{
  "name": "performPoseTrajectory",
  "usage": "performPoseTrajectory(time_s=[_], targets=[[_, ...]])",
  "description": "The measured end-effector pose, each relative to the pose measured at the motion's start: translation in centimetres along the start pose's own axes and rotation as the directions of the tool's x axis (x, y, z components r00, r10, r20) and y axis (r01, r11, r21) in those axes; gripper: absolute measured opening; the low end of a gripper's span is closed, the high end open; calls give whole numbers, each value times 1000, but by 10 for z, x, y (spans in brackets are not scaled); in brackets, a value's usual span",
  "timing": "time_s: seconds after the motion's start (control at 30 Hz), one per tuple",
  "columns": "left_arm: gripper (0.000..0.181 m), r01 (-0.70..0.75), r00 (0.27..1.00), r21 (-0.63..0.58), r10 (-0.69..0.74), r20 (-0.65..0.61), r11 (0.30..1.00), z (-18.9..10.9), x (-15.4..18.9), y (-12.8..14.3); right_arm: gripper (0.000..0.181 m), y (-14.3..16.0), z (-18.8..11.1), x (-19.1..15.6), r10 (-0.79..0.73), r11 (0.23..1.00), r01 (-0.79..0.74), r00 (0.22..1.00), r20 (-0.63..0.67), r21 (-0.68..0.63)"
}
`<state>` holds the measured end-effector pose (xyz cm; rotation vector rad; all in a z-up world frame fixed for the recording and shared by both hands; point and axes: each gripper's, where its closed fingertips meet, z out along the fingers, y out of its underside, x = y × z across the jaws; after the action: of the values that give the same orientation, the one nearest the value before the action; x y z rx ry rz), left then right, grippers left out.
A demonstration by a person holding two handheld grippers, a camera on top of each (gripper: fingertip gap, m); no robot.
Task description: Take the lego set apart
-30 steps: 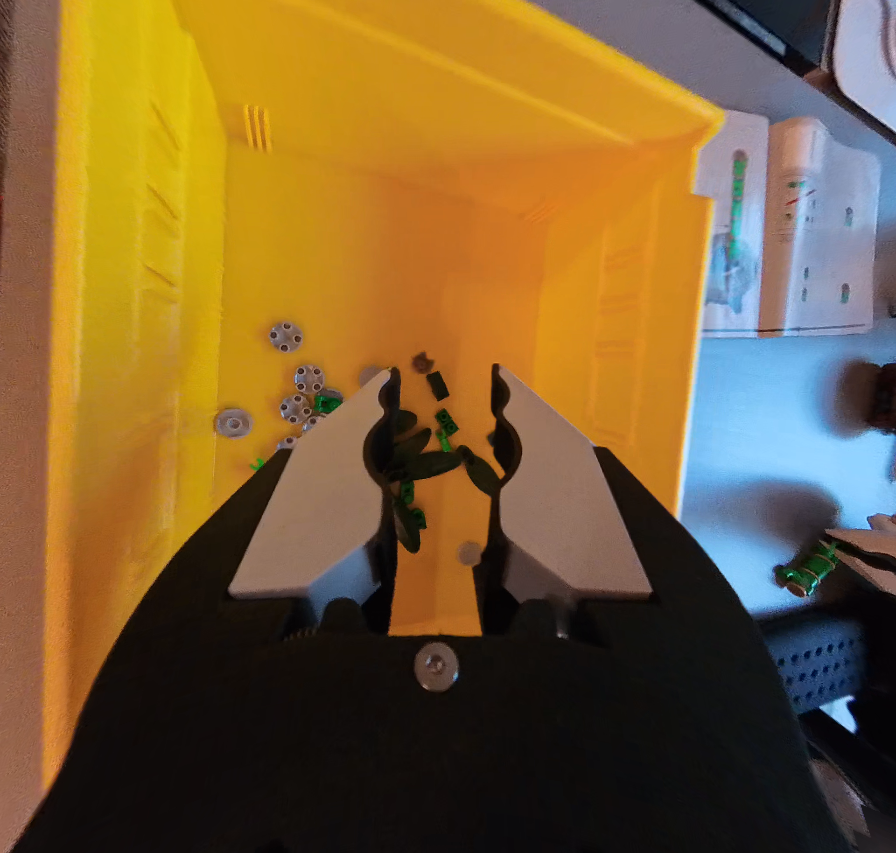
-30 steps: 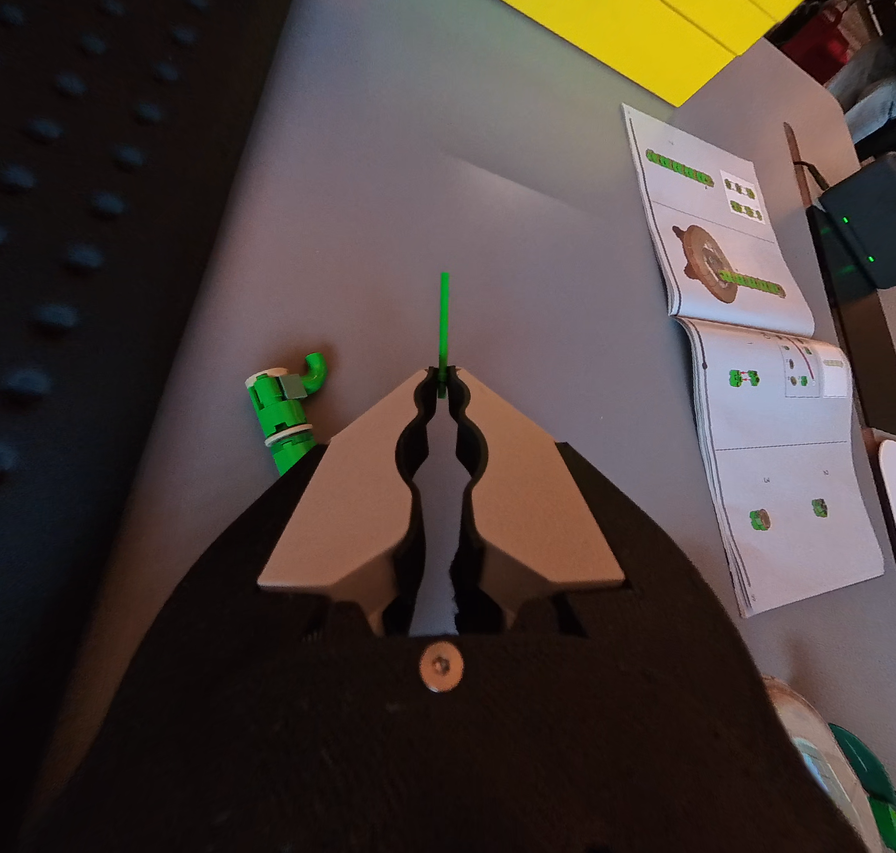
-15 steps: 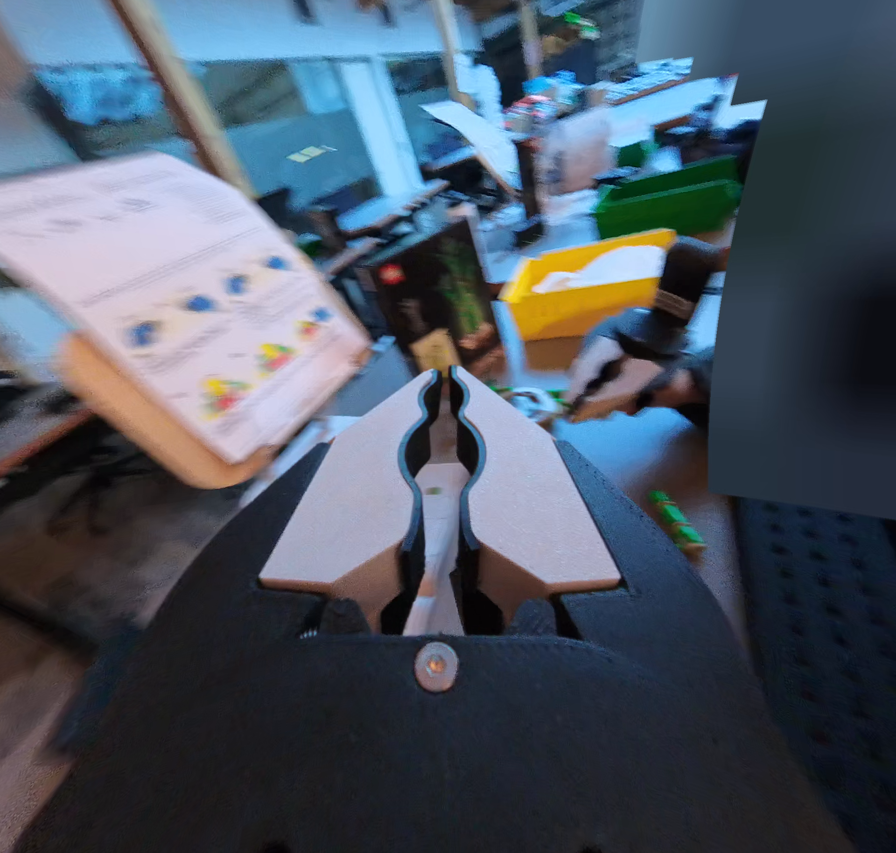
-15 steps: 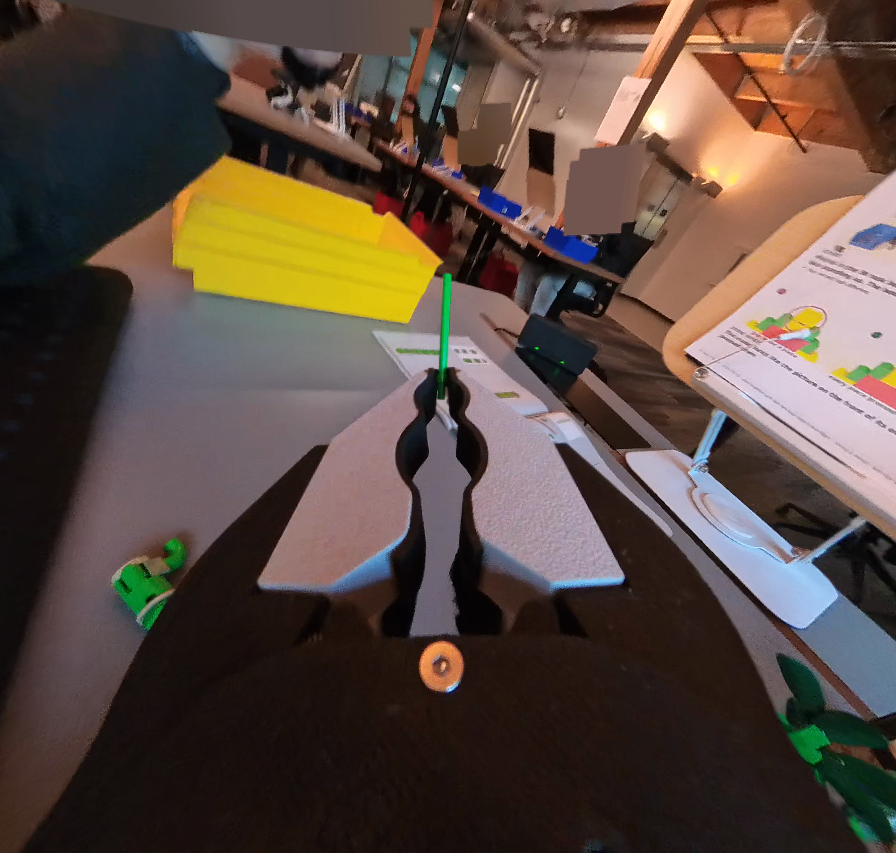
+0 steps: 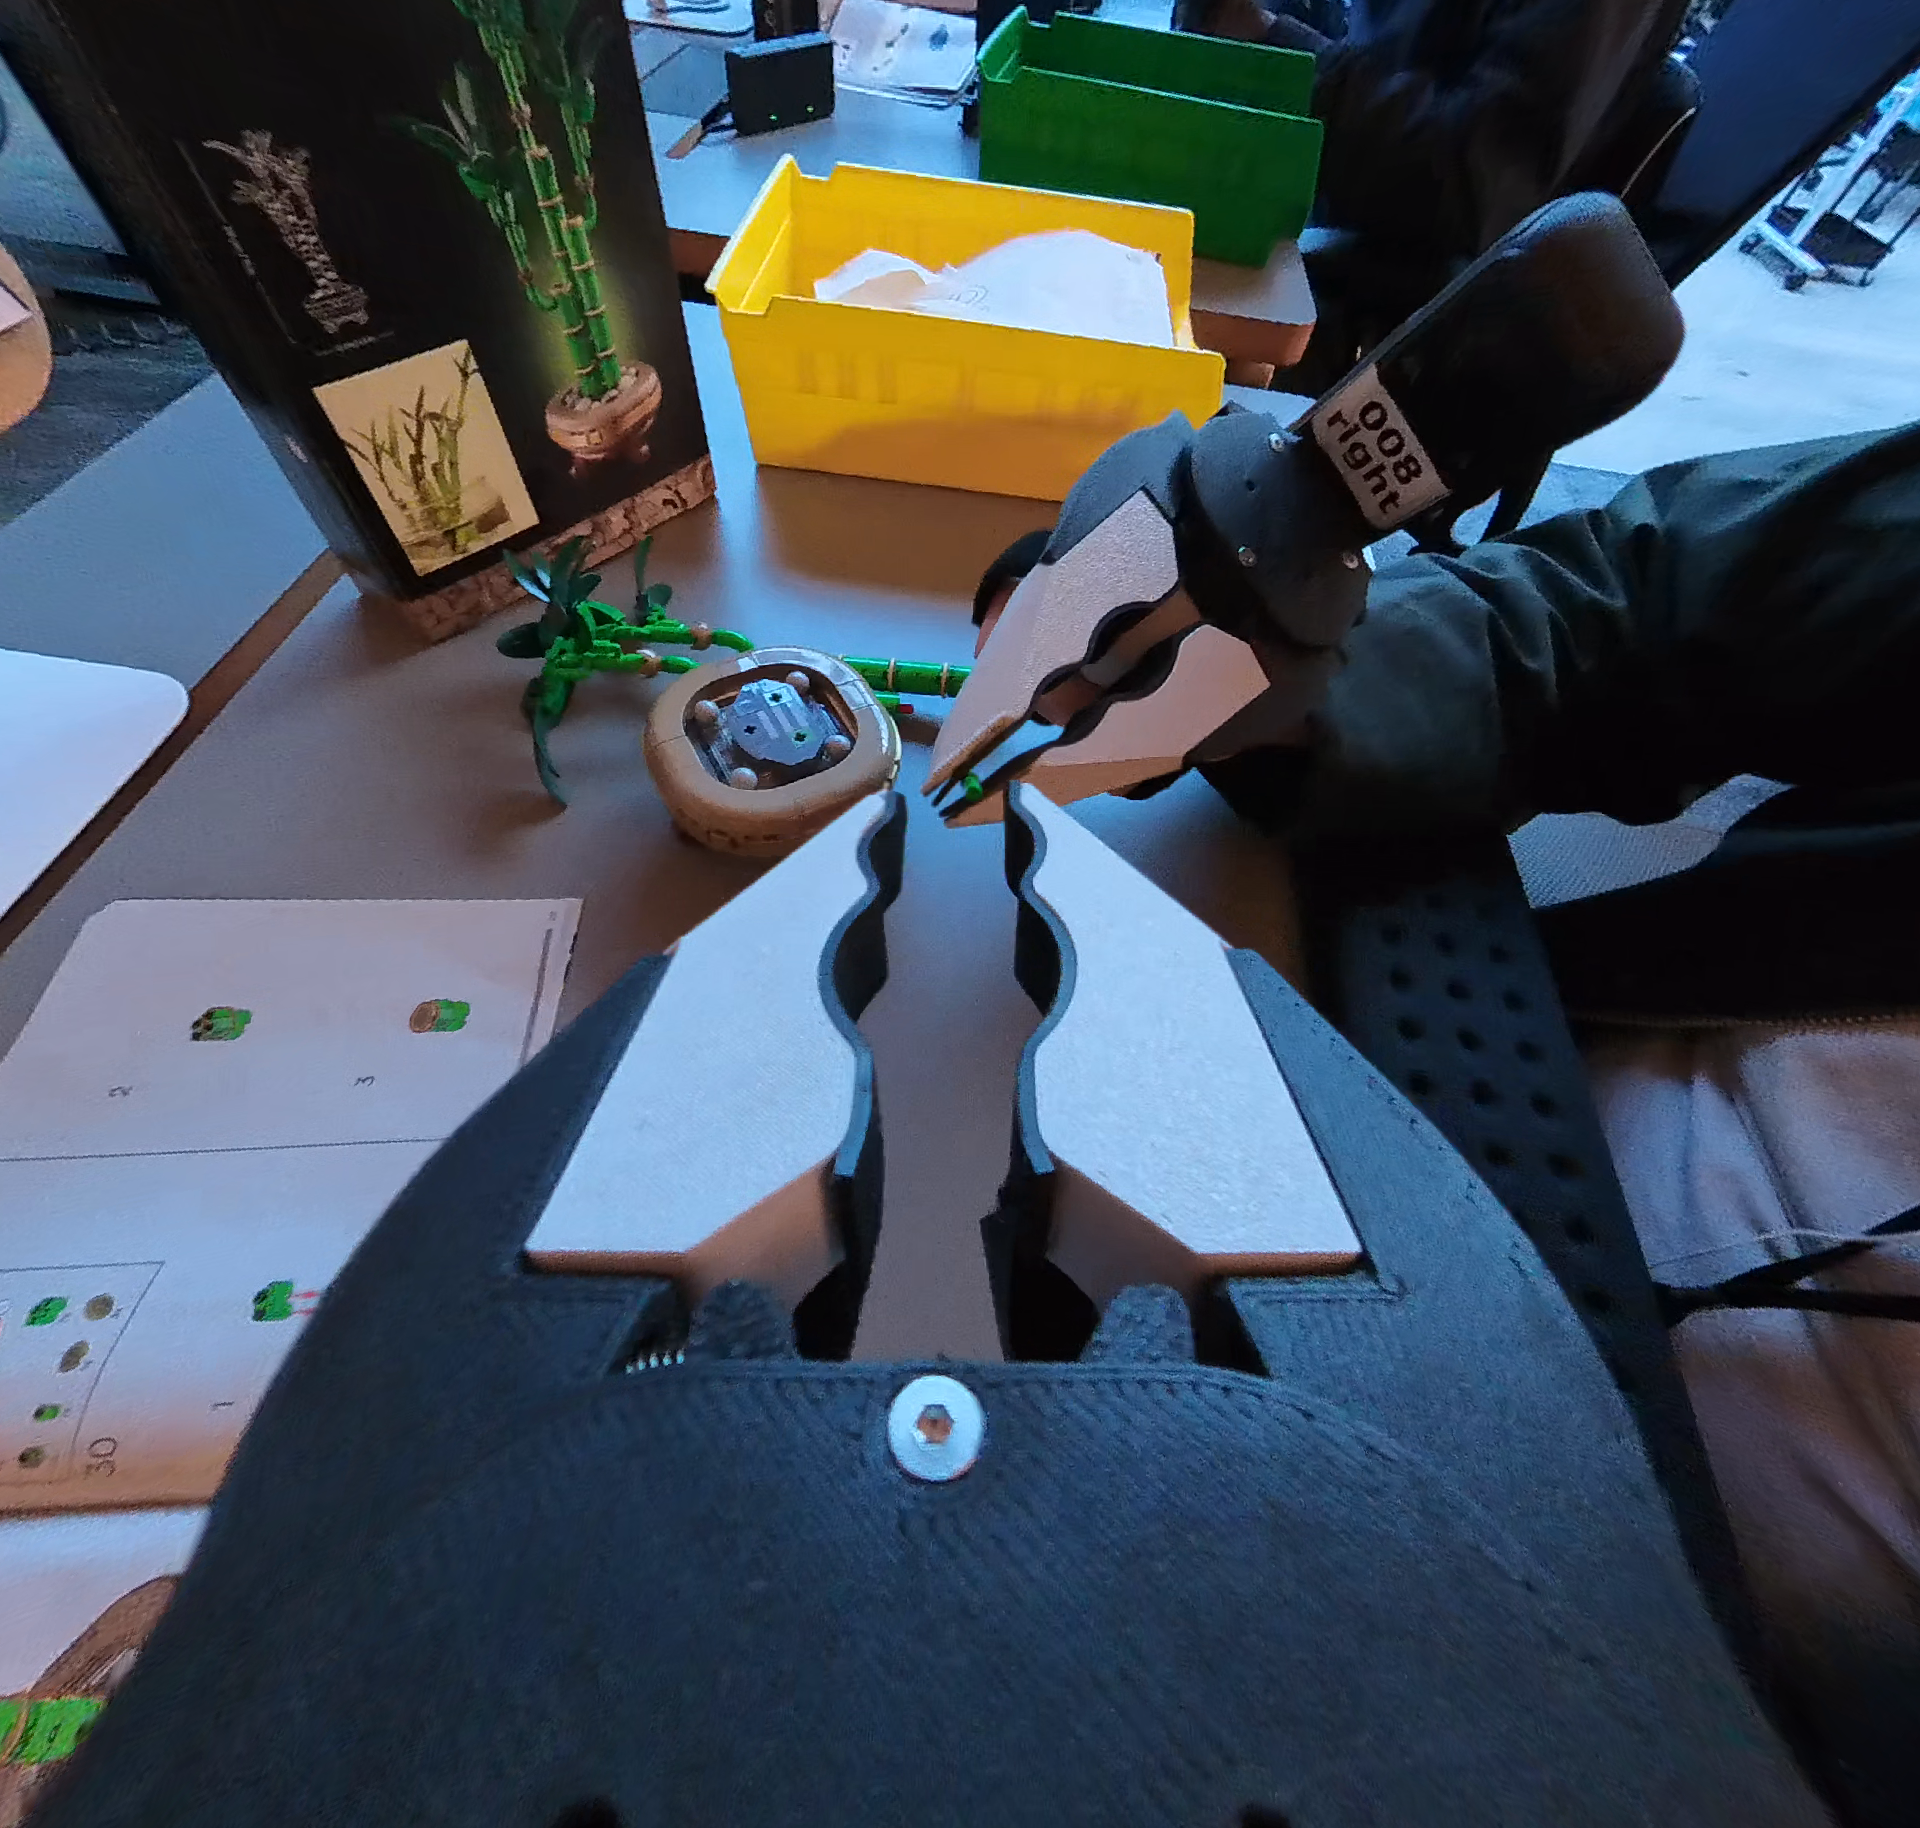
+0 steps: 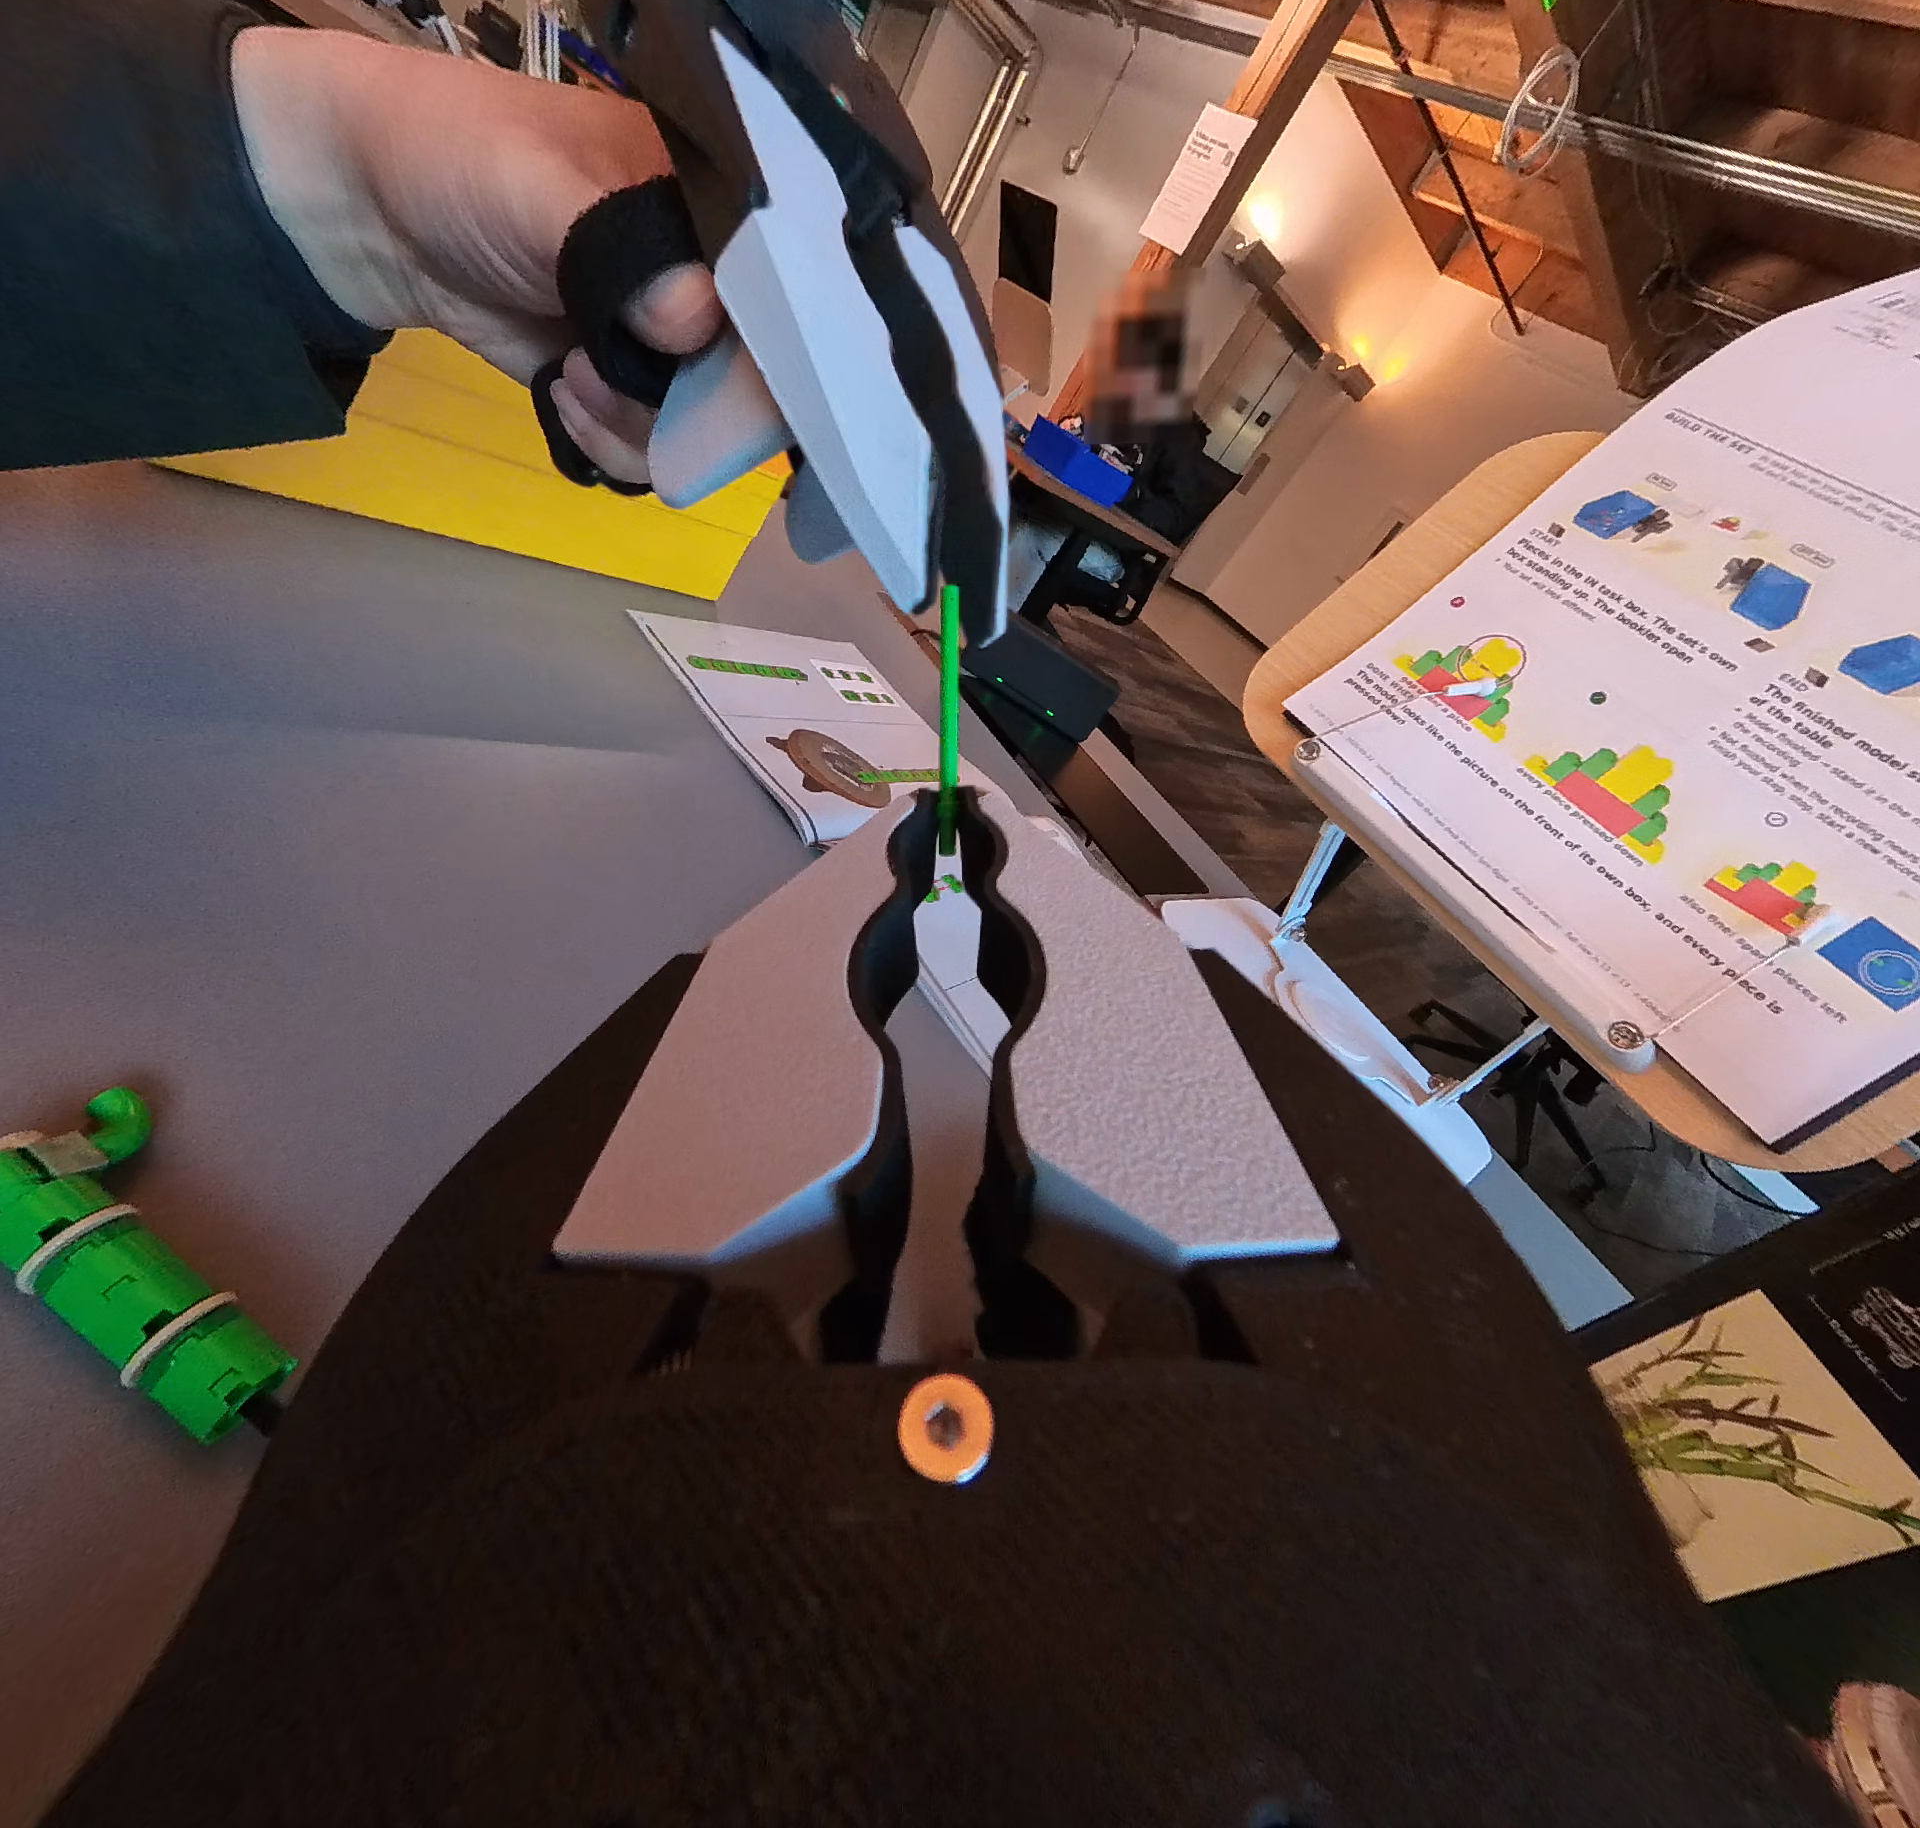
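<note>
My right gripper (image 6: 940,804) is shut on a thin green rod (image 6: 948,698) that sticks out past its tips. My left gripper (image 6: 951,620) comes from above with its jaws open around the rod's far end. In the left wrist view the left gripper (image 5: 954,794) is open, and the right gripper (image 5: 940,804) points its tips into the gap with the rod's end (image 5: 971,789) showing. A tan round pot base (image 5: 774,739) sits just beyond. A leafy green bamboo stalk (image 5: 592,635) lies behind it. A short green bamboo segment (image 6: 114,1269) lies on the table at the left.
A yellow bin (image 5: 966,396) with white paper stands behind the pot, a green bin (image 5: 1143,126) farther back. The set's dark box (image 5: 364,220) stands at the left. An open instruction booklet (image 5: 260,1051) lies near left. An instruction sheet on a stand (image 6: 1662,739) is off the table's right. My two grippers' fingertips are within a few centimetres of each other. The tan round pot base (image 5: 774,739) lies around 15 cm away from my right fingertips. The right tips stand about 15 cm off the short green bamboo segment (image 6: 114,1269). Both grippers' tips are roughly 25 cm from the leafy green bamboo stalk (image 5: 592,635).
My left gripper left the yellow bin, shut on the way, swung over to the right gripper, and is open again around the rod. The right gripper tilted up, still gripping the rod.
</note>
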<state>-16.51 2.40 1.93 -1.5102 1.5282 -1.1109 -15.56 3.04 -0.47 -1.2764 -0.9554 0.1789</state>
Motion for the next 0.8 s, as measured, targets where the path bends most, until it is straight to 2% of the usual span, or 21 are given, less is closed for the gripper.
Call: performPoseTrajectory(time_s=[0.27, 0.4, 0.53, 0.63, 0.67, 0.73, 0.8], targets=[[0, -7, 1000, 3, 7, -28, 1000, 7, 4, 2, 3, 7, 3, -4, -16, 999, 17, 1000, 19, -39], [0, -51, 998, -55, 53, 33, 997, 7, -4, 11, 3, 5, 3, -4, -11, 1000, 11, 1000, 17, -26], [0, 12, 1000, 28, -12, 2, 1000, 2, -4, -1, 3, 1, 1, 1, 34, 999, -34, 999, 11, -1], [0, 55, 998, 38, -53, -28, 998, 1, -4, 0, 3, 1, 0, 2, 45, 999, -45, 999, 12, -4], [0, 67, 997, 36, -66, -28, 997, 1, -4, 0, 3, 2, 1, 1, 36, 999, -36, 999, 11, -10], [19, 89, 995, 17, -88, -40, 996, 3, -3, 3, 3, 2, 1, 1, 16, 1000, -16, 1000, 3, -14], [20, 93, 994, -3, -93, -57, 996, 6, 0, 7, 3, 2, 1, 1, 7, 1000, -7, 1000, -1, -17]])
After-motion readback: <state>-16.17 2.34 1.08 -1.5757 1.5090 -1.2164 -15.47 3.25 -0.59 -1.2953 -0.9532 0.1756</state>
